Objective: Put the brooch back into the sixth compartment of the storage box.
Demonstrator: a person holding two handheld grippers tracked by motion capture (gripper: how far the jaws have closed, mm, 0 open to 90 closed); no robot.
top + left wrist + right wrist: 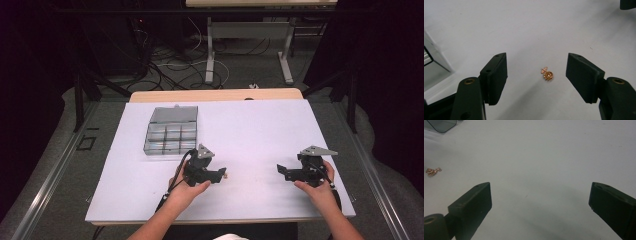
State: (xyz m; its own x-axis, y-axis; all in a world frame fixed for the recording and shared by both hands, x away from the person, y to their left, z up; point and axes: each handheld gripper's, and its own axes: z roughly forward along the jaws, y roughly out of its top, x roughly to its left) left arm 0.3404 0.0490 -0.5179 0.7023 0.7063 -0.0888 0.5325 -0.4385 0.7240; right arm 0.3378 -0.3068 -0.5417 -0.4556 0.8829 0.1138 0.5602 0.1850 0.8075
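Left tongs (536,75) agape astride gold charm (547,74); no readable writing.

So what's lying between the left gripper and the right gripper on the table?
In the high view, bare white table separates the left gripper from the right gripper, apart from a small gold charm at the left gripper's tips.

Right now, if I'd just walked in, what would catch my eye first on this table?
Probably the tiny gold charm, lying on the white sheet between the open jaws of the left gripper, which do not touch it. Next, the grey compartment box with its lid up, at the sheet's far left. The right gripper sits open over bare sheet near the right edge.
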